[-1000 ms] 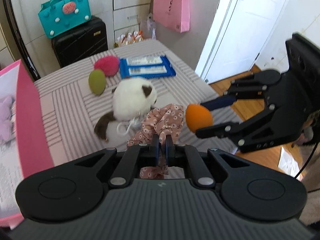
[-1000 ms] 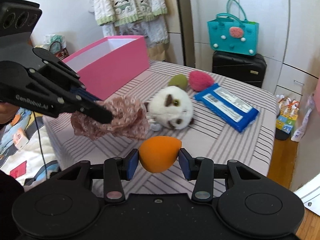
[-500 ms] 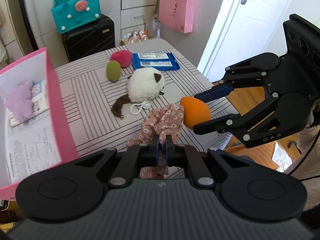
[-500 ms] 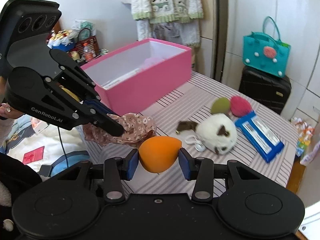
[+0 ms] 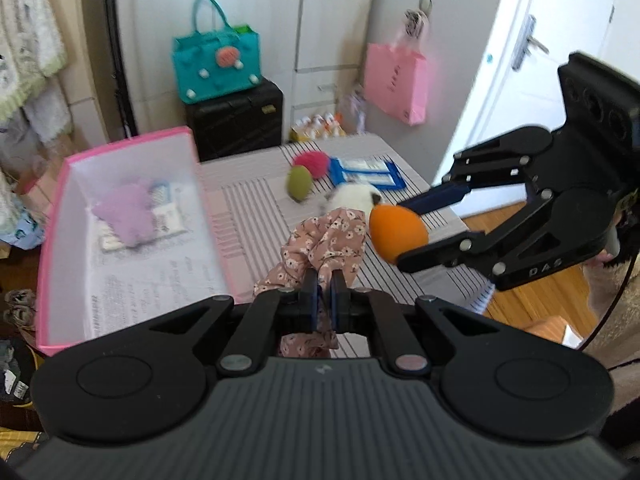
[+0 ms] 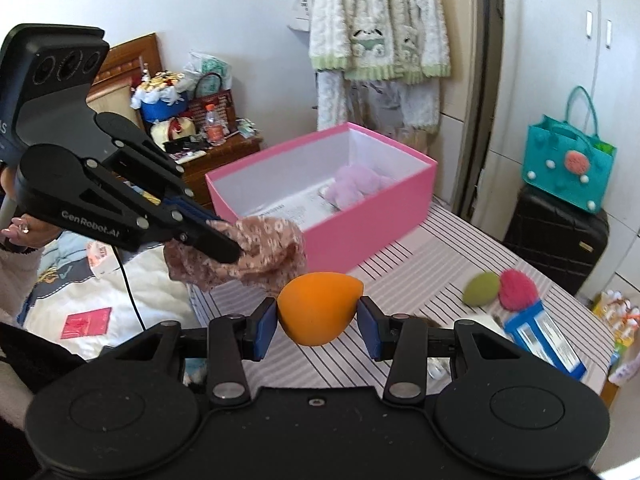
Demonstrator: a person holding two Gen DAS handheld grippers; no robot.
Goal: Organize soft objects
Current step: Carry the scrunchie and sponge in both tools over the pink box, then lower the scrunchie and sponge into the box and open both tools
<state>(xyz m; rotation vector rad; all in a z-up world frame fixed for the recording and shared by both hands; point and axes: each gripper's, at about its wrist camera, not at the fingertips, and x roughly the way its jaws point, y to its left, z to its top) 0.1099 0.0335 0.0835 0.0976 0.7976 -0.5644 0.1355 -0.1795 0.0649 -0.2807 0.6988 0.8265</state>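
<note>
we hold two things in the air above the striped table (image 5: 256,208). our left gripper (image 5: 325,294) has its fingers pinched almost together on a pink flowered cloth (image 5: 324,240), which bunches up ahead of the fingertips and hangs a little below them; seen from the right wrist, the left gripper (image 6: 230,246) reaches in from the left with the cloth (image 6: 272,248) crumpled around its tips, in front of the near corner of the pink box (image 6: 384,216). our right gripper (image 6: 318,322) is partly closed, its two blue pads pressing the sides of an orange egg-shaped sponge (image 6: 318,308), pointed end to the right. from the left wrist we see the right gripper (image 5: 404,232) come in from the right with the sponge (image 5: 396,234) just beside the cloth, and we cannot tell whether the two touch. the box (image 5: 56,216) sits open on the left part of the table, and inside it lie a pale purple plush toy (image 5: 128,212) and some printed paper (image 5: 160,280). farther back on the table lie a green sponge (image 5: 299,182), a red fluffy ball (image 5: 311,162) touching or just beside it, a blue packet (image 5: 364,172), and a white plush toy (image 5: 356,196) partly hidden behind the cloth. beyond the table a teal bag (image 5: 216,66) rests on a black suitcase (image 5: 236,118), and a pink bag (image 5: 394,78) hangs on the wall.
</note>
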